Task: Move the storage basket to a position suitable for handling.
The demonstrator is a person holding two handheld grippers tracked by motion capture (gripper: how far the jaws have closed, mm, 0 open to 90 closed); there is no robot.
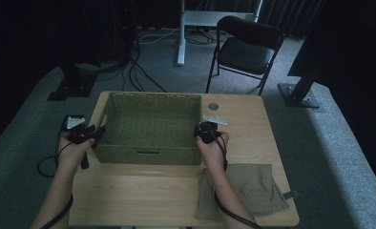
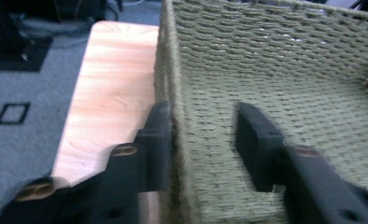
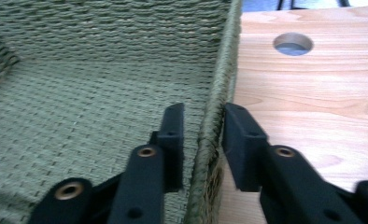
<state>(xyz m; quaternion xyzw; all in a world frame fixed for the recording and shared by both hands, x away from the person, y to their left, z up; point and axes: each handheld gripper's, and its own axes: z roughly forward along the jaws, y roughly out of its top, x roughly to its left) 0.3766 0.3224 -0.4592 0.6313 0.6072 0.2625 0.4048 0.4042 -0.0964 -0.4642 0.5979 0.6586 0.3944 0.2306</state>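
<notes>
An empty green woven basket point(image 1: 150, 95) stands on the wooden table point(image 1: 143, 191). My left gripper point(image 1: 99, 132) is at its left wall. In the left gripper view this gripper point(image 2: 204, 109) is open astride that wall point(image 2: 170, 70): one jaw rests against the outside, the other hangs well inside over the basket floor. My right gripper point(image 1: 199, 130) is at the right wall. Seen in the right gripper view, this gripper point(image 3: 204, 109) straddles the rim point(image 3: 219, 84) closely, with a thin gap at the inner jaw.
A folded khaki cloth point(image 1: 243, 188) lies at the table's front right, beside my right forearm. A round hole point(image 1: 213, 106) is in the tabletop behind the right gripper. A black folding chair point(image 1: 245, 47) stands beyond the table on grey carpet.
</notes>
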